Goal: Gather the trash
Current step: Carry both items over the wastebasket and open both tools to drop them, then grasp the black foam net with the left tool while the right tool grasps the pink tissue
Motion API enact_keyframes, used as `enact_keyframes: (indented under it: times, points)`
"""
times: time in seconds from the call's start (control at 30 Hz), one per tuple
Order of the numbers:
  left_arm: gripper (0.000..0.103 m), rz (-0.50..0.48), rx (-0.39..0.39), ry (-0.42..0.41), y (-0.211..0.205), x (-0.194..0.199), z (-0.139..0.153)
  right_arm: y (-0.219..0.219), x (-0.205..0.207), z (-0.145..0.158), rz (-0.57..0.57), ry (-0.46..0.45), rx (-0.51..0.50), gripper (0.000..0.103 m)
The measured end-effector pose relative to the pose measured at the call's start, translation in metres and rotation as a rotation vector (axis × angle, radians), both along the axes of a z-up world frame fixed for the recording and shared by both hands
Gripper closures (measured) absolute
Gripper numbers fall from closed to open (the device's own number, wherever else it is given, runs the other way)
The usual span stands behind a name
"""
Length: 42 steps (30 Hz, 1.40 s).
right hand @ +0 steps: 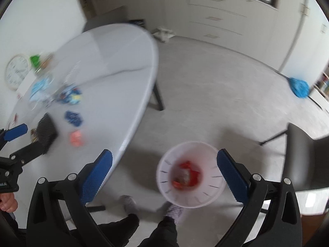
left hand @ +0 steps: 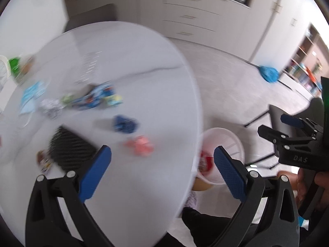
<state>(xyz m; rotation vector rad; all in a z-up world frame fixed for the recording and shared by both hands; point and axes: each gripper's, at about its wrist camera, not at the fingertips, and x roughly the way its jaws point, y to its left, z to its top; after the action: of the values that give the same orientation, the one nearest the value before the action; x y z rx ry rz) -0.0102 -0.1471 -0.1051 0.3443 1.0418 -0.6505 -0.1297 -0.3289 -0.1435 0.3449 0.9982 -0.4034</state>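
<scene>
Wrappers all over the counter [left hand: 144,61] in the left wrist view, pretty blurry, but the left gripper [left hand: 162,160] is spread wide with nothing between its blue pads, hanging over the near edge. Closest bits of trash are a crumpled pink wrapper [left hand: 139,145] and a dark blue wrapper [left hand: 125,123] a little beyond it, with a messier pile of blue and green packets [left hand: 94,98] further back. A black ribbed object [left hand: 70,146] lies just beside the left finger; can't tell what it is. The white bin [left hand: 230,142] sits on the floor past the counter edge with a red wrapper [left hand: 205,160] already inside. From the right wrist view, the right gripper [right hand: 164,162] is also released and empty, hovering right above that bin [right hand: 205,197], and the red wrapper [right hand: 187,175] lies at its bottom. My guess on handling: this stuff is featherlight, crinkly foil or plastic, soft and a bit slippery, nothing fragile. I'd pinch the pink one across its raised crumpled ridge rather than a flat edge, since a thin flat film would probably slide out.
</scene>
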Motion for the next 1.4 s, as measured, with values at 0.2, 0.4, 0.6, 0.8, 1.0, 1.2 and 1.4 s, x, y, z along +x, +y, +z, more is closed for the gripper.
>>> enact_keyframes:
  times: [0.2,0.4,0.6,0.8,1.0,1.2,1.4]
  points:
    - [0.008,0.166,0.031,0.015,0.061,0.029,-0.012,0.06,0.065,-0.023,0.196,0.017,0.035,0.002]
    - [0.008,0.307,0.033,0.038,0.112,0.055,-0.021,0.106,0.115,-0.057,0.339,0.065,0.012,0.002]
    - [0.008,0.387,0.036,0.083,0.138,0.074,-0.035,0.133,0.147,-0.086,0.419,0.111,-0.034,0.007]
    - [0.008,0.468,-0.002,0.162,0.145,0.095,-0.051,0.147,0.159,-0.103,0.48,0.177,-0.077,0.036]
    - [0.008,0.53,-0.007,0.224,0.13,0.116,-0.068,0.146,0.158,-0.098,0.496,0.173,-0.061,0.069]
    - [0.008,0.595,0.075,0.237,0.103,0.138,-0.088,0.128,0.154,-0.082,0.474,0.139,-0.026,0.07]
    - [0.021,0.652,0.179,0.267,0.083,0.153,-0.116,0.106,0.139,-0.061,0.443,0.096,0.02,0.07]
